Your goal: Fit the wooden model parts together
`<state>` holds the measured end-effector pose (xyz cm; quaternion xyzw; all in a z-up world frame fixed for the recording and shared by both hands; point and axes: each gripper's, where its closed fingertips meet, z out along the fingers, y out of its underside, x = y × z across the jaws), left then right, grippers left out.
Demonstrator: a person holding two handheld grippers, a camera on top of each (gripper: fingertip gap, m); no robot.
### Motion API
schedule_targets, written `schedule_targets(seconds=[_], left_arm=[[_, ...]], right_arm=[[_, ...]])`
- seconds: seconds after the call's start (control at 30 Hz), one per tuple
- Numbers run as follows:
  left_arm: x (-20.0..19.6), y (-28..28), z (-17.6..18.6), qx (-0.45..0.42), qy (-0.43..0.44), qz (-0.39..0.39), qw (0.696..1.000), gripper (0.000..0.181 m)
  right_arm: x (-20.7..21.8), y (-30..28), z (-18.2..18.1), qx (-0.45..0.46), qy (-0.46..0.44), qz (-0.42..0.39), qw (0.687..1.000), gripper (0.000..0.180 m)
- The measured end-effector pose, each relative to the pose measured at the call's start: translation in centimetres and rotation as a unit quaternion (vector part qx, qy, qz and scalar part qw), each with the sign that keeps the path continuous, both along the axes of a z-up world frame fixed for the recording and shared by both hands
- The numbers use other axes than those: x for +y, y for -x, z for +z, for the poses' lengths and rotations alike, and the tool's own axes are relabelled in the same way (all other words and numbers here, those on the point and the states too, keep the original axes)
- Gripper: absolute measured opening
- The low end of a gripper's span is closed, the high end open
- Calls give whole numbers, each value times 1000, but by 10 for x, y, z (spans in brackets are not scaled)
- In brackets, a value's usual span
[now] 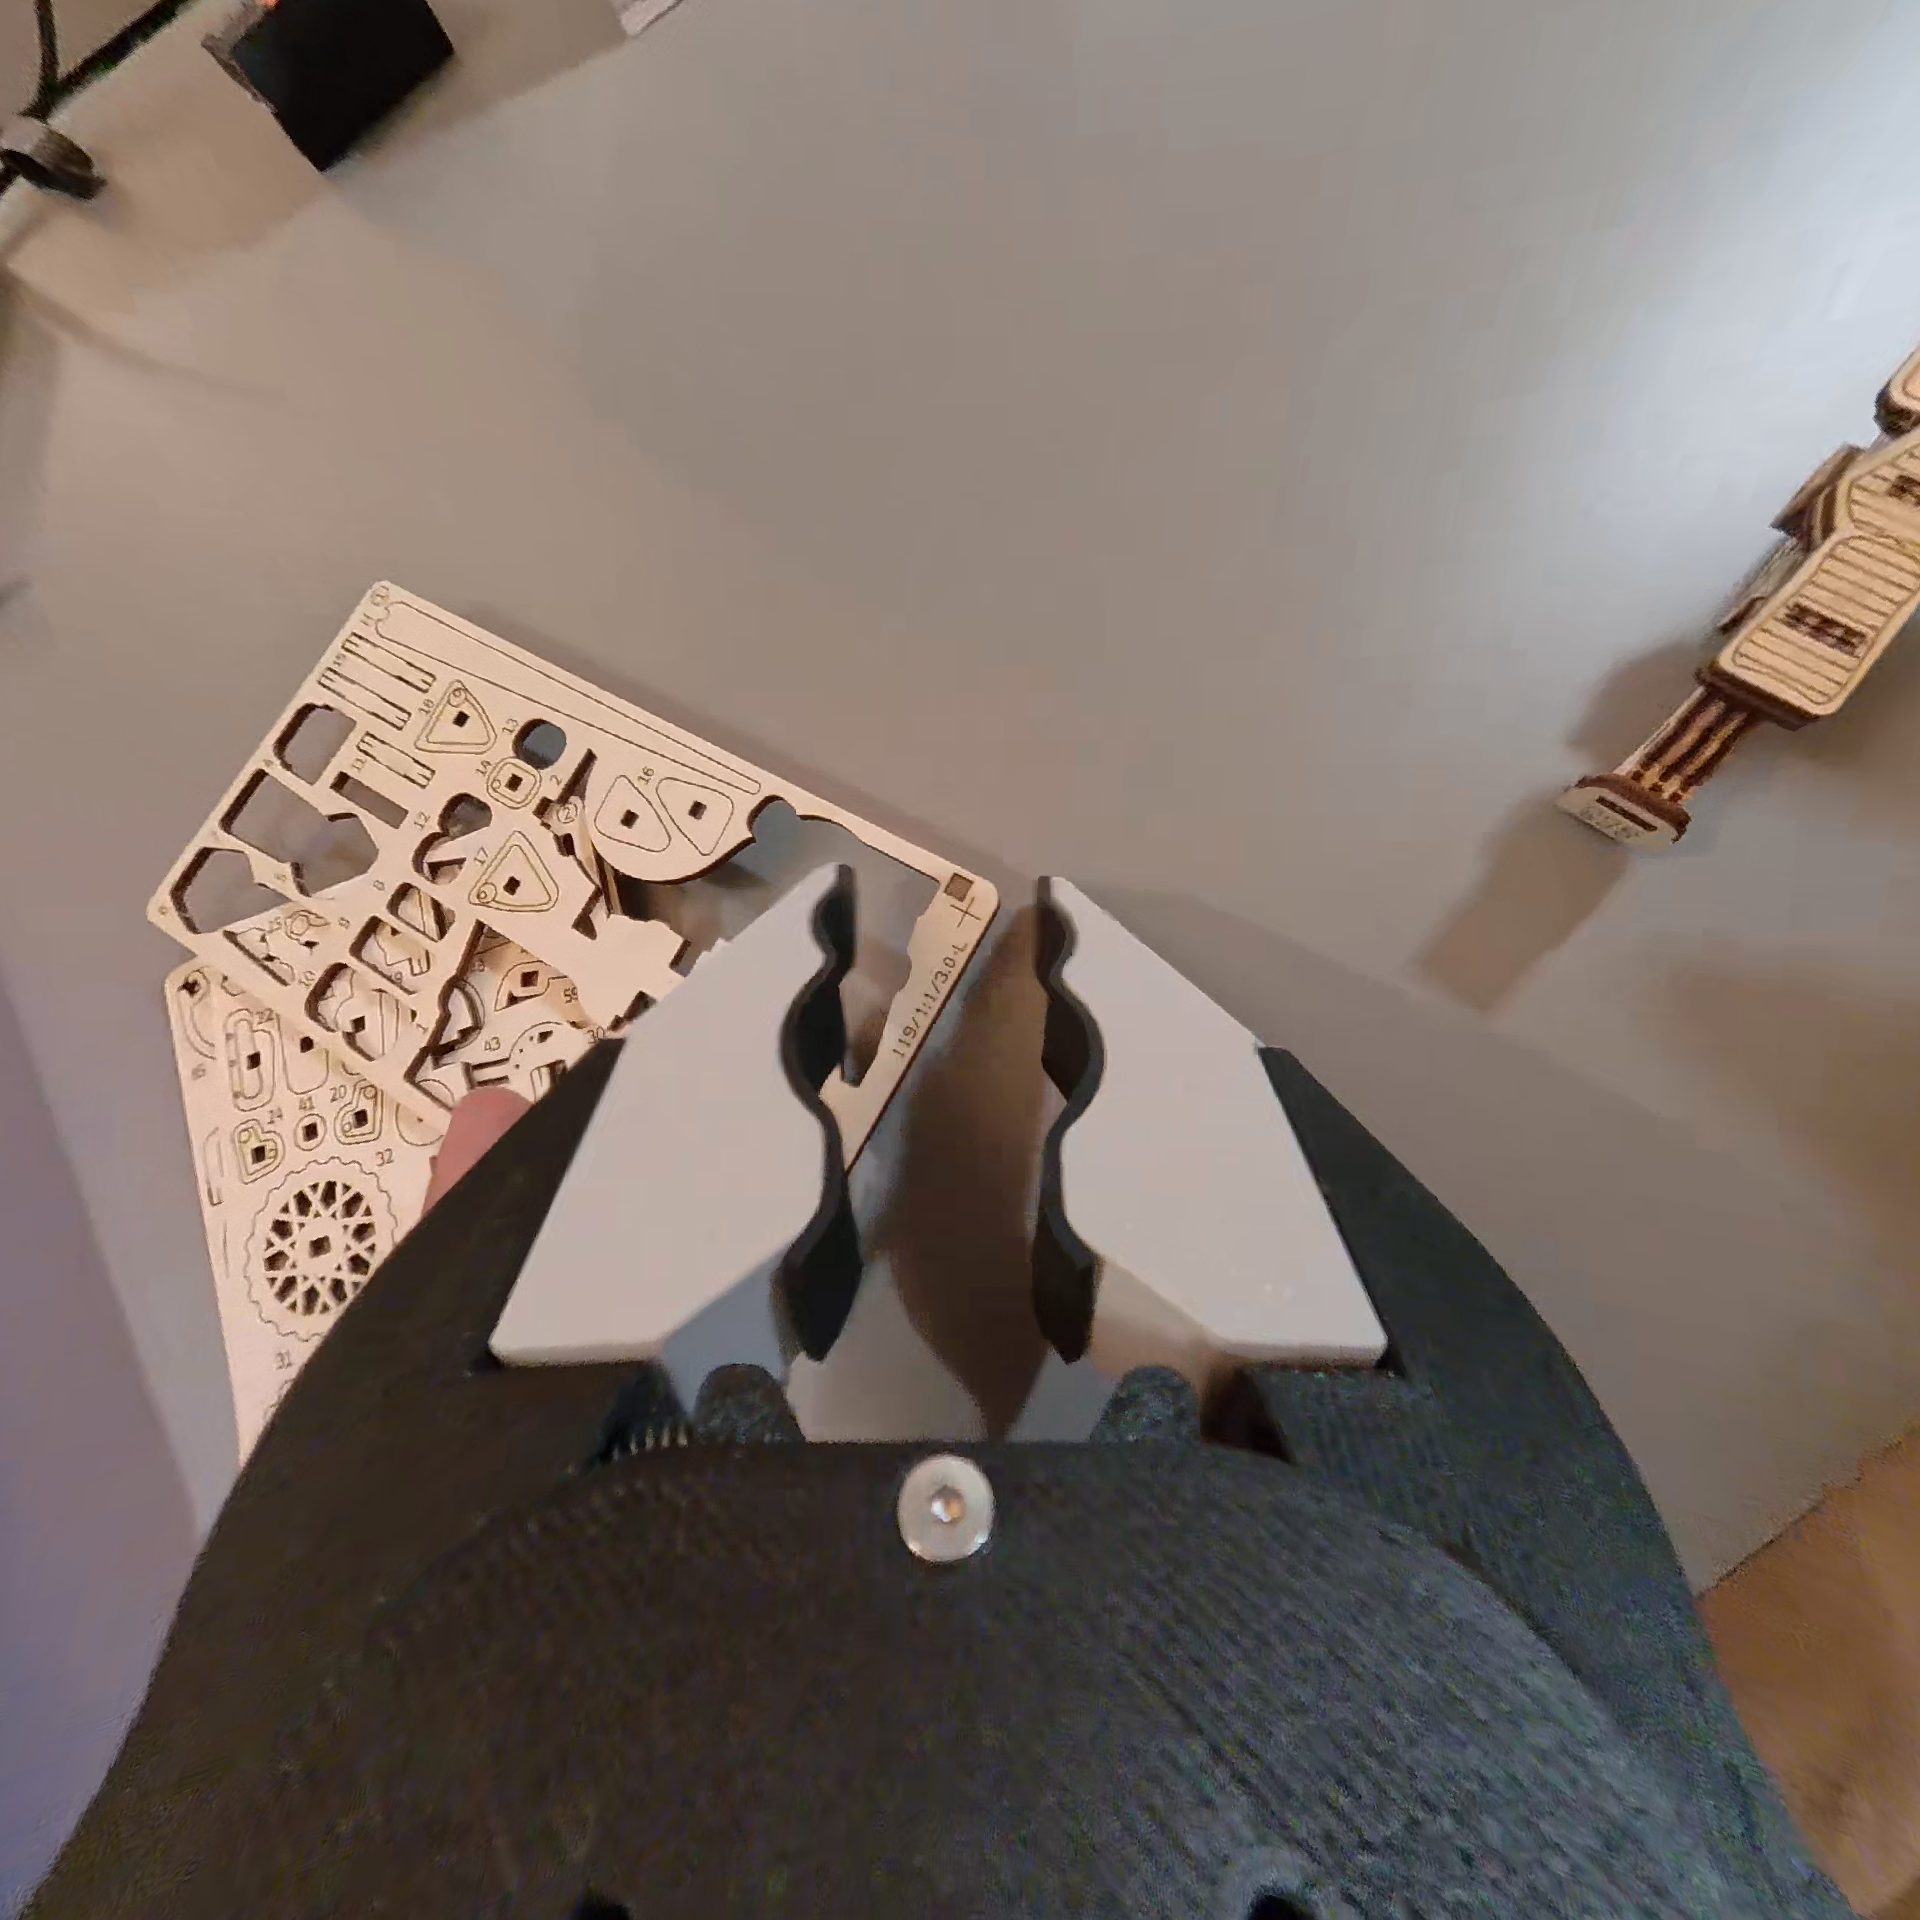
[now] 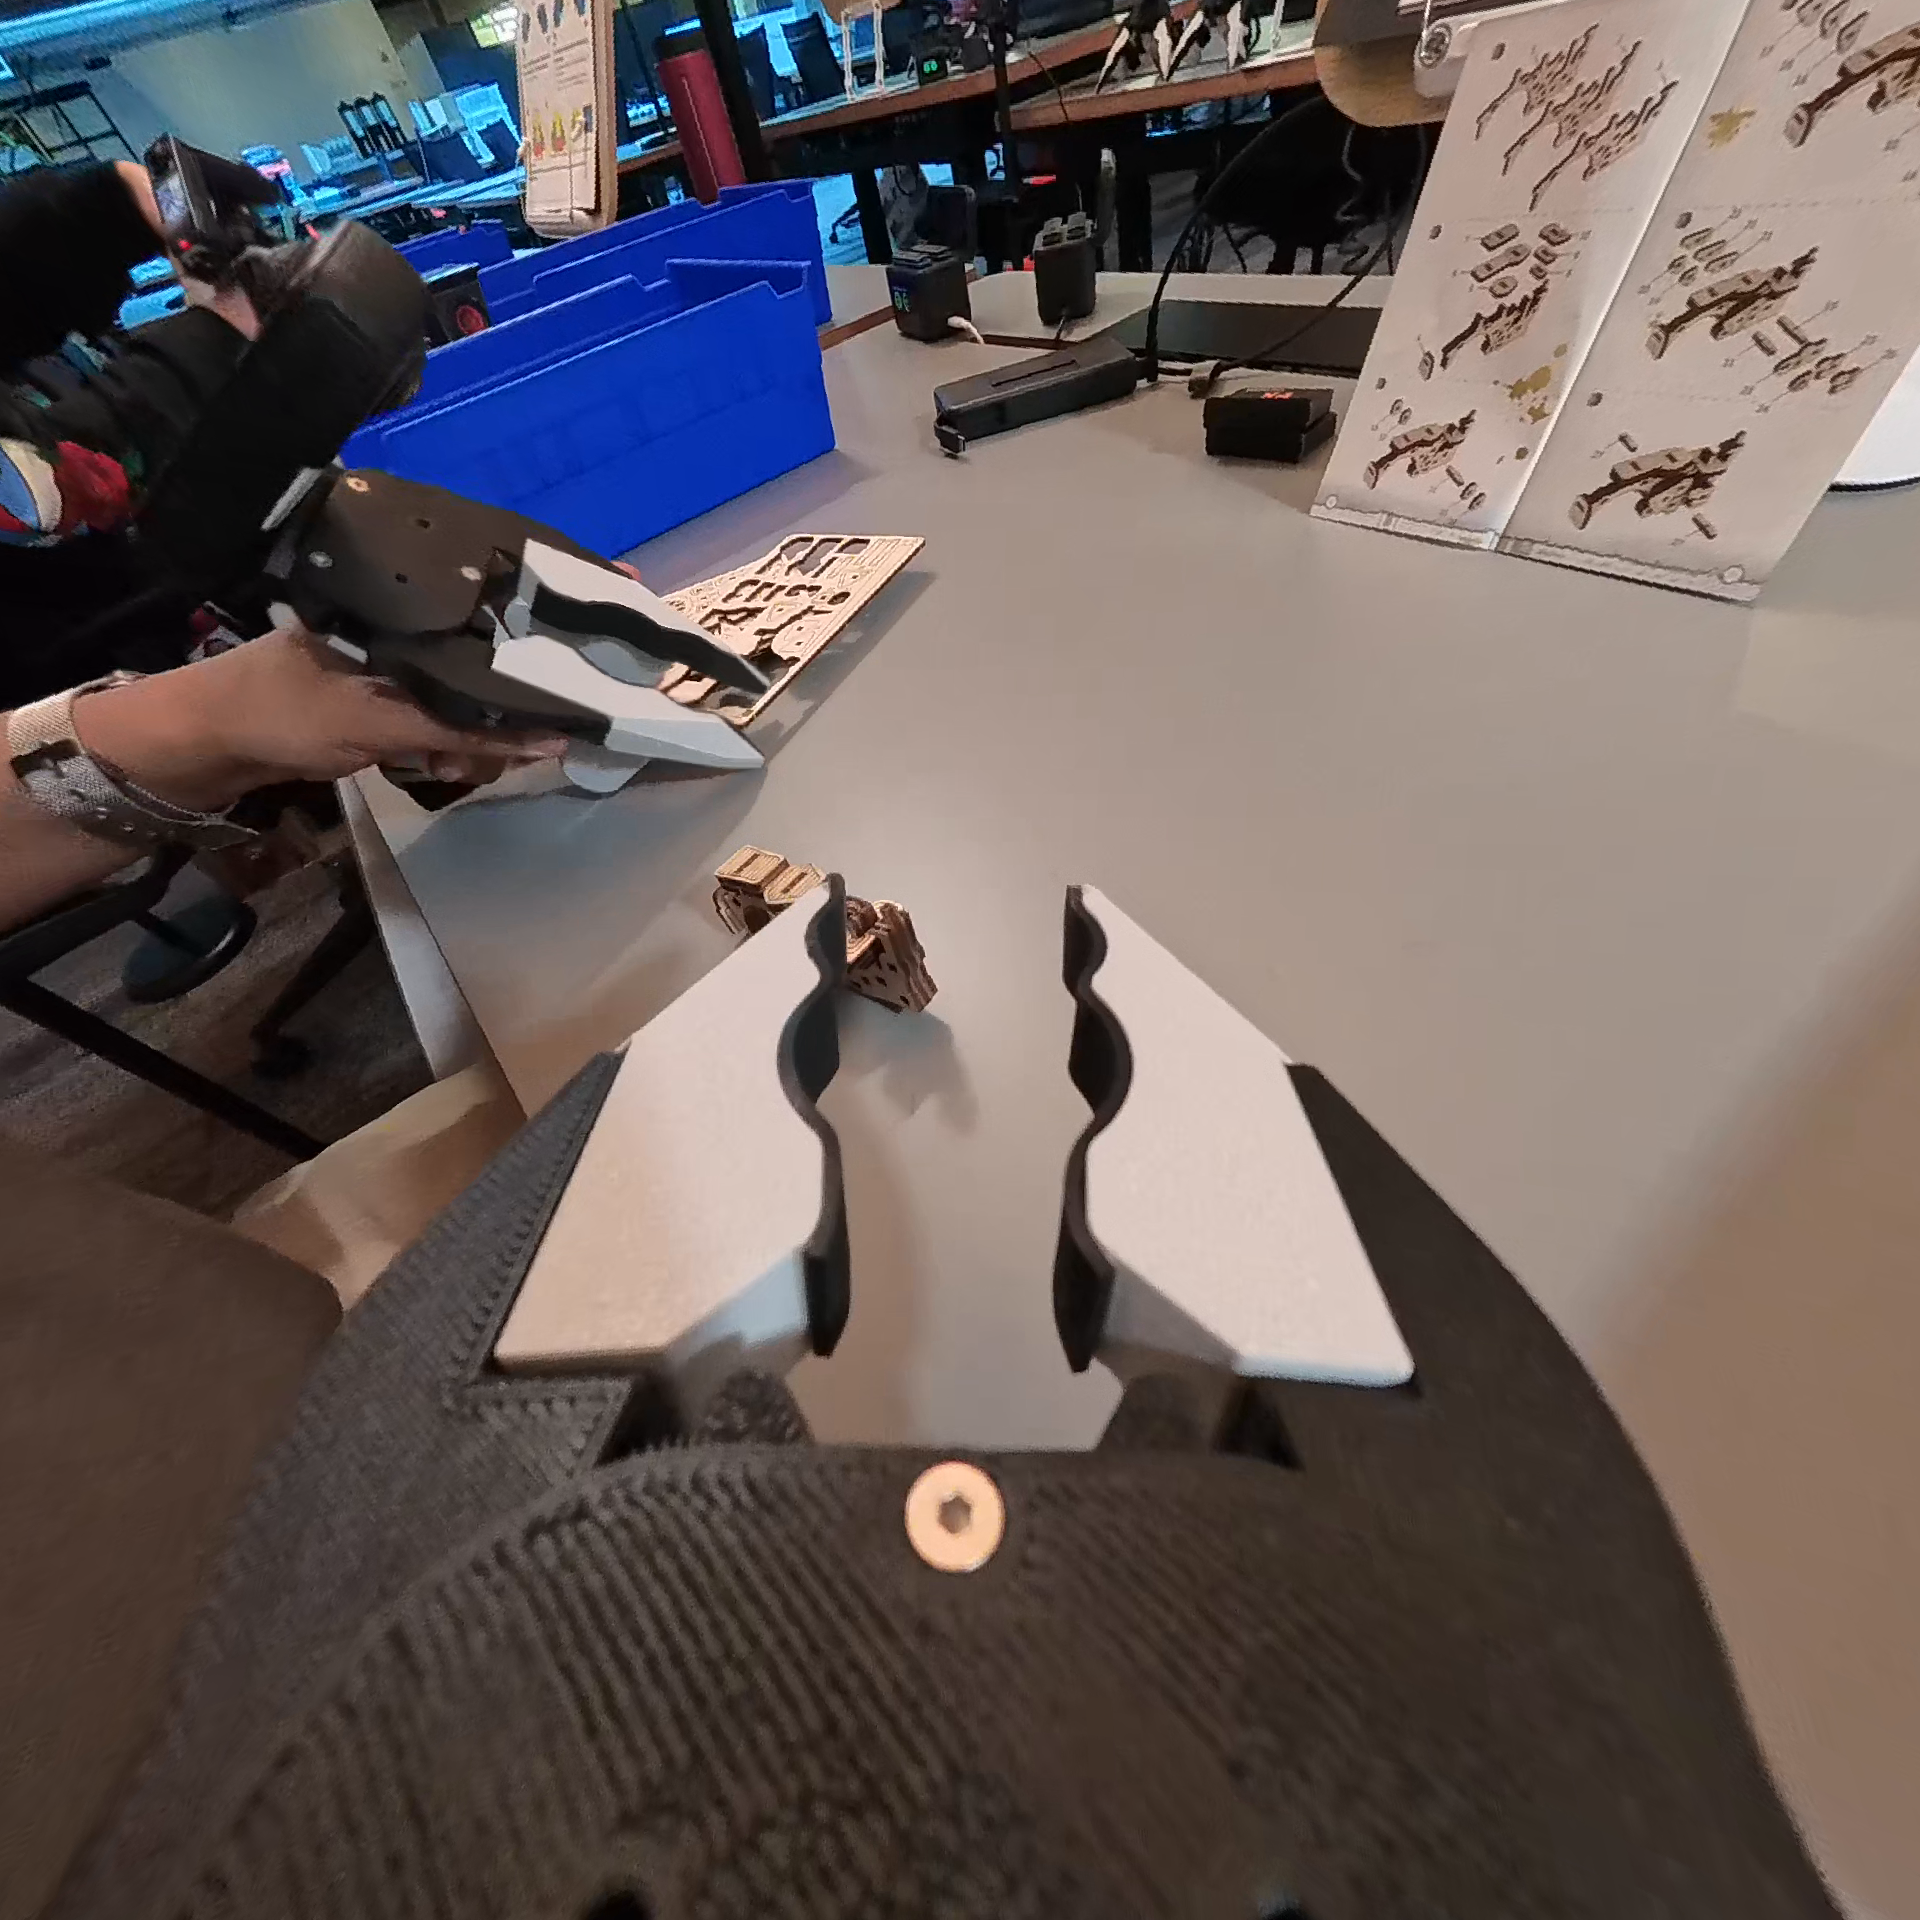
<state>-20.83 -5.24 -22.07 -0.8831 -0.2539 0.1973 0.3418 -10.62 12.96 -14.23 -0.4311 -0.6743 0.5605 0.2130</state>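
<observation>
Two thin wooden part sheets (image 1: pixel 436 883) with laser-cut pieces lie stacked on the grey table; they also show in the right wrist view (image 2: pixel 800 603). My left gripper (image 1: pixel 945 894) is open and empty, hovering over the upper sheet's near right corner. It also shows in the right wrist view (image 2: pixel 753 717), at the sheets' near edge. A partly built wooden model (image 1: pixel 1766 644) lies at the far right of the left view. In the right wrist view the model (image 2: pixel 883 951) sits just beyond my open, empty right gripper (image 2: pixel 951 899), partly hidden behind the left finger.
Blue plastic bins (image 2: pixel 634 384) stand behind the sheets. An upright instruction sheet (image 2: pixel 1600 301) stands at the back right. Black chargers and boxes (image 2: pixel 1029 390) with cables lie at the back. The table's front edge (image 2: pixel 416 935) runs near the person's arm (image 2: pixel 156 748). Some 25 cm of space lies between my two pairs of fingers.
</observation>
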Motion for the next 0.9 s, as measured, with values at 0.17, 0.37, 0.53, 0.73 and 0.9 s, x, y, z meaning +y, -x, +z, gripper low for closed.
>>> schedule_targets(seconds=[0.17,0.37,0.53,0.73,0.9], left_arm=[[-3,9,14,28,-11,3,1000,16],[-10,25,70,132,-68,25,989,9],[-3,21,97,182,-109,21,977,7],[16,10,91,186,-113,7,976,6],[26,4,86,184,-125,2,975,6]], right_arm=[[0,-1,0,0,0,-1,1000,41],[0,18,49,52,32,12,998,37],[-43,62,69,8,16,89,996,37],[-132,118,57,-172,181,218,943,48],[-142,132,7,-266,154,205,929,66]])
